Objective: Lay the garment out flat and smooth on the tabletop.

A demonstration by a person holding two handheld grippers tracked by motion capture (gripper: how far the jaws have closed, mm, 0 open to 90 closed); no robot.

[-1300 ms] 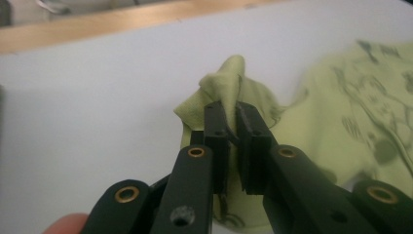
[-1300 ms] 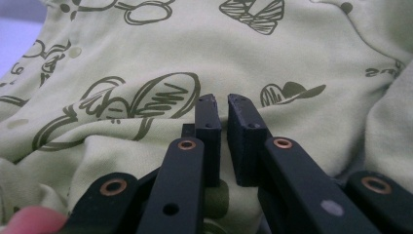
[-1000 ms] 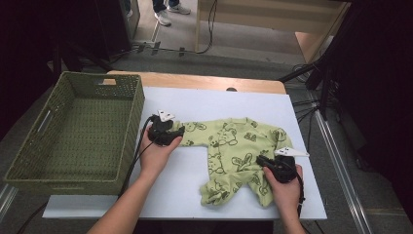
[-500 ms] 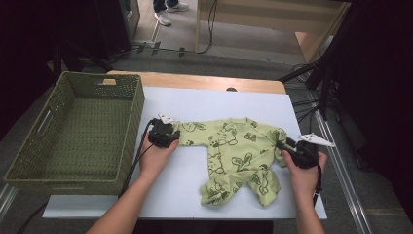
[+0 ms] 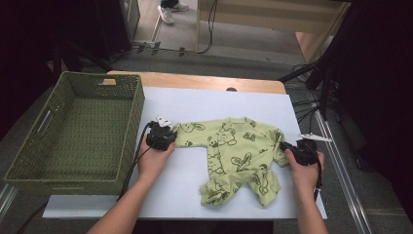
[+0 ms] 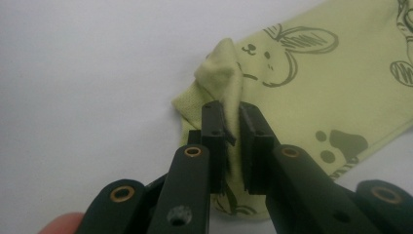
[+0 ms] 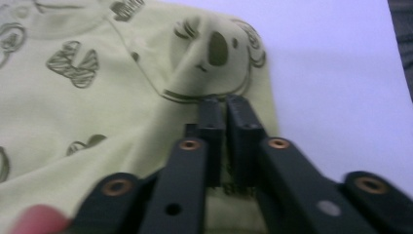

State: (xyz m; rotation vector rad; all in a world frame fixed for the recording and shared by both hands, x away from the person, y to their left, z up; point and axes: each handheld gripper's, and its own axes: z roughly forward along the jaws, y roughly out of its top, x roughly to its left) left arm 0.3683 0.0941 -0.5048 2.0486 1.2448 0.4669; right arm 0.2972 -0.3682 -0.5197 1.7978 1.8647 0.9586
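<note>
A light green baby garment (image 5: 234,151) printed with animals lies spread on the white table (image 5: 204,102). My left gripper (image 5: 171,139) is at the garment's left sleeve end. Its jaws have just been closing, and in the left gripper view my left gripper (image 6: 233,117) pinches a raised fold of the sleeve cuff (image 6: 221,68). My right gripper (image 5: 284,145) is at the right sleeve. Its jaws have also just been closing, and in the right gripper view my right gripper (image 7: 225,109) is shut on the sleeve fabric (image 7: 214,53) below a koala print.
A green woven basket (image 5: 131,126) stands on the table's left side, close to my left hand. The table's right edge (image 5: 311,175) runs just beside my right hand. Cables and furniture legs lie on the floor beyond the far edge.
My right hand moved from the garment's lower right part out to the right sleeve and closed on it. My left gripper stayed at the left sleeve end.
</note>
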